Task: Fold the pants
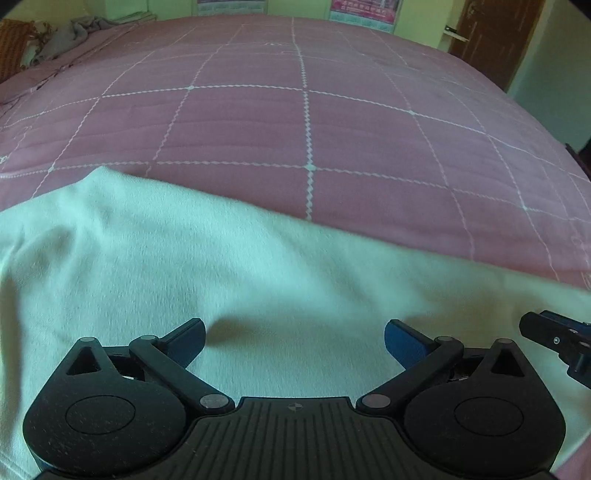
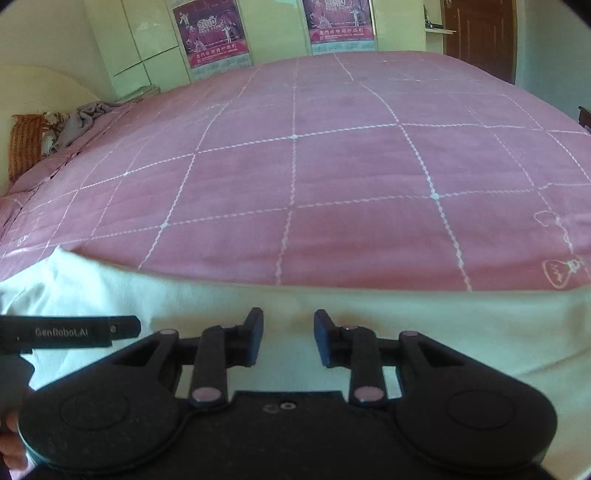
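Note:
The pants [image 1: 221, 258] are pale white cloth spread along the near edge of the pink bed cover [image 1: 258, 122]. My left gripper [image 1: 295, 332] hangs just above them with its blue pads far apart and nothing between them. Part of the right gripper [image 1: 554, 339] shows at the right edge of that view. In the right wrist view the pants [image 2: 443, 325] run in a band across the frame. My right gripper [image 2: 289, 321] is over them with a narrow gap between its pads; only cloth lying below shows in the gap. The left gripper's body [image 2: 74, 332] lies close on its left.
The pink quilted bed cover [image 2: 332, 166] with white grid lines stretches far ahead. An orange pillow [image 2: 24, 144] and a crumpled grey cloth [image 2: 85, 118] lie at the far left. Posters [image 2: 212, 33], cupboards and a brown door [image 2: 480, 37] stand beyond. A hand [image 2: 7, 443] shows at lower left.

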The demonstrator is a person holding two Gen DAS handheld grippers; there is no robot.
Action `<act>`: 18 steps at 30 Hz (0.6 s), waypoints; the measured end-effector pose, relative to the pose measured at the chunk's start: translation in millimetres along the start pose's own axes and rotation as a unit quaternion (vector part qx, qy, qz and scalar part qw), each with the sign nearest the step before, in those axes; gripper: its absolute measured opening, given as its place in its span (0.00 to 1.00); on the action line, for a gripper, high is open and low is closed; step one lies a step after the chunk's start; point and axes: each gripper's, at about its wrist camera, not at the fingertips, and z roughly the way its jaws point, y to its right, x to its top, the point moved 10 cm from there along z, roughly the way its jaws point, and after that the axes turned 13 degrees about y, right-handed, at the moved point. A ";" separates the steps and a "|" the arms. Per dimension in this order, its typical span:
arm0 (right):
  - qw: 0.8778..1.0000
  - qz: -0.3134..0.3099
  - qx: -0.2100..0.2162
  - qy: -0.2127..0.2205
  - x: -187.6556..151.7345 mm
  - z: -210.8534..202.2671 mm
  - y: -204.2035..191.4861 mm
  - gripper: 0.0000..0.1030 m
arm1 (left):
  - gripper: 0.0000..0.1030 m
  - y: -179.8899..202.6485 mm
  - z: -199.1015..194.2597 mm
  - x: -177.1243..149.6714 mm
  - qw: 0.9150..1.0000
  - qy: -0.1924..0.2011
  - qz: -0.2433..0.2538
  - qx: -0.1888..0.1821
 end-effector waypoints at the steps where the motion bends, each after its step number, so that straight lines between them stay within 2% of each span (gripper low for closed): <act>1: 1.000 -0.004 0.004 0.001 -6.6 -11.2 1.7 0.30 | 1.00 2.4 -5.8 -6.9 1.000 0.004 0.008 -0.004; 3: 1.000 -0.012 -0.004 -0.001 -22.2 -24.4 10.3 0.33 | 1.00 8.8 -5.6 -21.1 1.000 -0.004 0.024 -0.002; 5: 1.000 -0.014 -0.017 -0.010 -36.1 -20.4 25.0 0.29 | 1.00 13.0 1.1 -23.8 0.998 0.006 0.055 0.016; 8: 0.999 -0.014 -0.035 0.005 -30.3 -11.8 41.4 0.16 | 1.00 10.1 12.7 -12.0 0.999 -0.009 0.030 0.031; 10: 0.999 0.010 -0.050 0.002 -22.5 -7.3 51.8 0.04 | 1.00 7.8 14.7 -4.2 0.999 -0.025 0.010 0.038; 11: 0.998 0.028 -0.056 -0.003 -19.9 -7.5 58.4 0.03 | 1.00 6.5 9.1 -2.1 0.999 -0.026 0.001 0.039; 13: 0.997 0.040 -0.063 0.007 -13.0 -21.6 62.1 0.18 | 1.00 9.6 -10.2 -2.8 1.000 -0.013 -0.005 0.015; 14: 0.998 0.028 -0.059 0.021 -10.1 -34.3 59.0 0.30 | 1.00 12.2 -19.4 -6.7 1.000 -0.009 0.007 0.008; 16: 0.999 0.014 -0.044 0.019 -17.4 -54.8 54.6 0.28 | 1.00 18.9 -35.1 -19.7 1.000 -0.001 0.030 -0.004; 18: 0.999 0.022 -0.049 0.011 -32.8 -69.8 60.9 0.28 | 1.00 24.6 -38.9 -37.6 0.999 -0.014 0.037 -0.011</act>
